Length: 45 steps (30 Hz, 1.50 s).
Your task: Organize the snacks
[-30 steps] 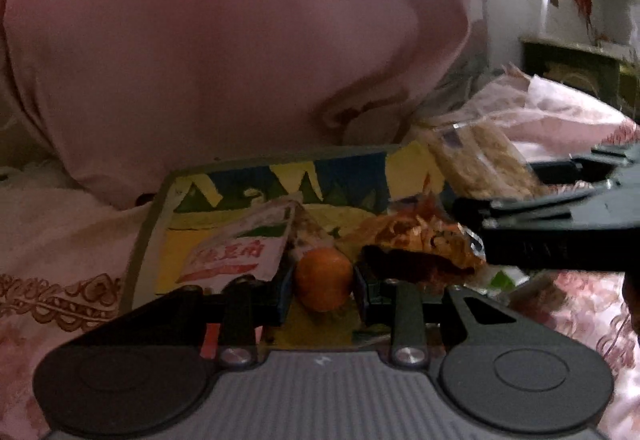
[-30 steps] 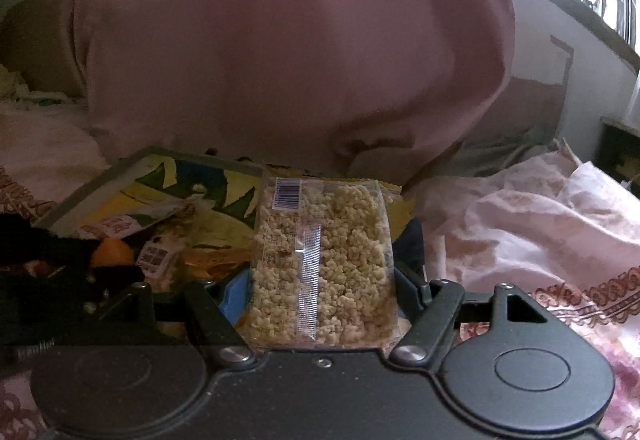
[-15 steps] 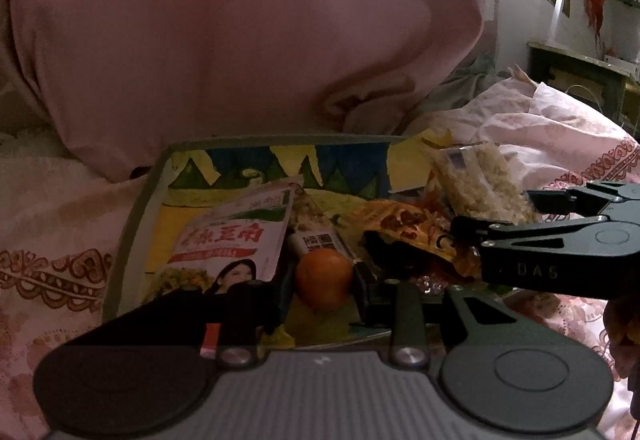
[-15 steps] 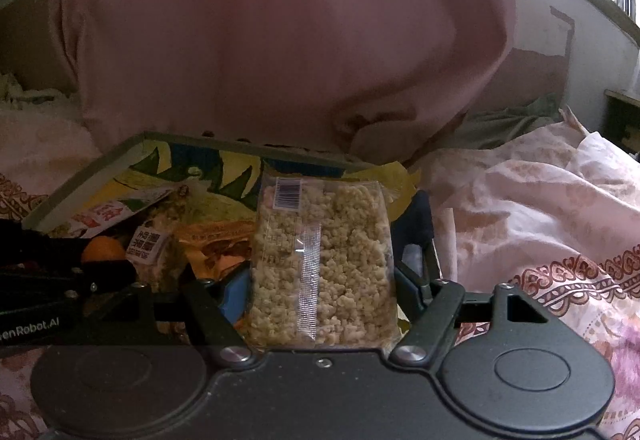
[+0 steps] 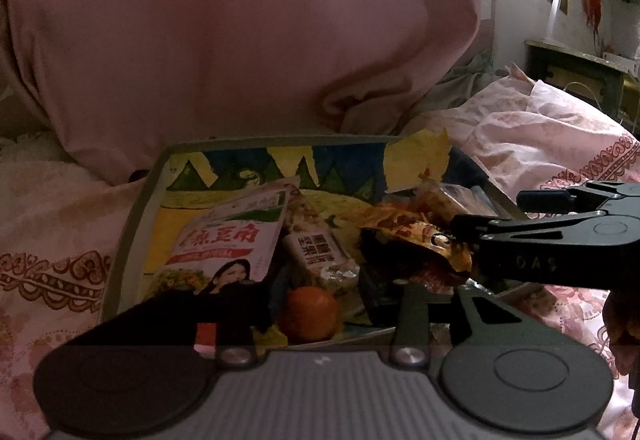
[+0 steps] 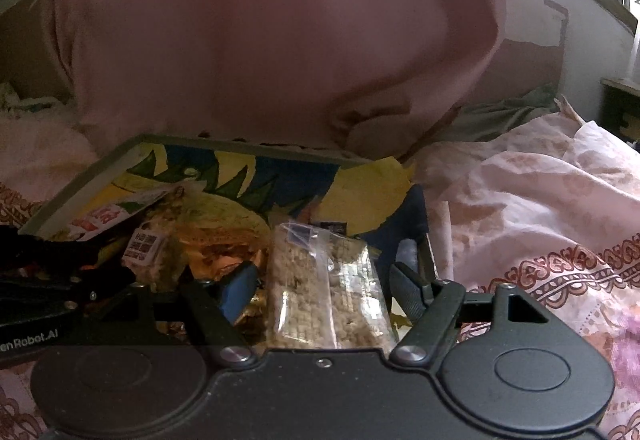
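Your left gripper point(image 5: 316, 304) hangs over the near edge of the tray point(image 5: 132, 224), and its jaws are opening. The orange point(image 5: 308, 314) sits between them at six o'clock of the left wrist view; a gap shows on both sides, so the pads no longer press it. It rests on the tray floor.

At ten o'clock from the orange lies the pink-and-green snack bag point(image 5: 228, 240), flat on the tray's painted bottom. Just beside it, toward twelve o'clock from the orange, a small white-labelled packet point(image 5: 316, 248) leans against it. At two o'clock from the orange sits a crumpled orange-gold wrapper point(image 5: 416, 236), touching the tip of your right gripper, which comes in from three o'clock.

In the right wrist view, your right gripper point(image 6: 324, 288) stands wide apart. The clear bag of puffed grain snack point(image 6: 324, 296) lies between the fingers at six o'clock, resting on the other packets at the tray's right end. The blue-padded left finger point(image 6: 240, 284) stands clear of it; the black right finger point(image 6: 408, 292) is near its edge, and you cannot tell whether it touches.

Behind the tray, at twelve o'clock, a large pink pillow point(image 6: 272, 31) fills the background. The patterned bedsheet point(image 6: 540, 207) spreads at three o'clock.
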Each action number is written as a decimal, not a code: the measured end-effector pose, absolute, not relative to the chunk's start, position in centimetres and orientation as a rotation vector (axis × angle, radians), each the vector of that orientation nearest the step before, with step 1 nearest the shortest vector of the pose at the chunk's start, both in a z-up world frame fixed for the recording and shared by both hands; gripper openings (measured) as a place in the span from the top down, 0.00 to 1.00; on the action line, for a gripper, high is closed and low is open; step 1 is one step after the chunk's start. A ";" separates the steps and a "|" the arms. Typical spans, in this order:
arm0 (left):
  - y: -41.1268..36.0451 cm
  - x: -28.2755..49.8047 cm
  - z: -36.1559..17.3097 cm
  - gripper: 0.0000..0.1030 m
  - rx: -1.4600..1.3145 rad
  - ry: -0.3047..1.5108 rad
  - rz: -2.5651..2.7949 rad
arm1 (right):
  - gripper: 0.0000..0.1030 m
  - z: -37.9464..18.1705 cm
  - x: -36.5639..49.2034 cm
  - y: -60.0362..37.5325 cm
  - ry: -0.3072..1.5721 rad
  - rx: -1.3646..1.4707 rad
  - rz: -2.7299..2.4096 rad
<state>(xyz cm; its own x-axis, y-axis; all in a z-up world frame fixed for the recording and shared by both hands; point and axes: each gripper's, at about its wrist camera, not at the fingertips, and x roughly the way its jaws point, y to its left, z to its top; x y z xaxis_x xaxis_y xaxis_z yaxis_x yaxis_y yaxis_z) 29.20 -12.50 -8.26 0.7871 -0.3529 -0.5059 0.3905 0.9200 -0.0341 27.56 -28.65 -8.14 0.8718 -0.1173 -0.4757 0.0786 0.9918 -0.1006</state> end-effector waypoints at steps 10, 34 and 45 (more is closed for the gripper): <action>-12.5 27.7 -6.7 0.28 0.071 0.490 -0.406 | 0.13 -5.7 25.6 -30.3 0.450 0.004 -0.127; -6.0 17.2 1.3 0.00 -0.065 0.417 -0.179 | 0.01 1.4 11.9 -29.9 0.295 0.080 -0.109; -3.8 10.5 0.1 0.00 -0.044 0.510 -0.076 | 0.01 -0.4 6.6 -26.9 0.413 0.068 -0.065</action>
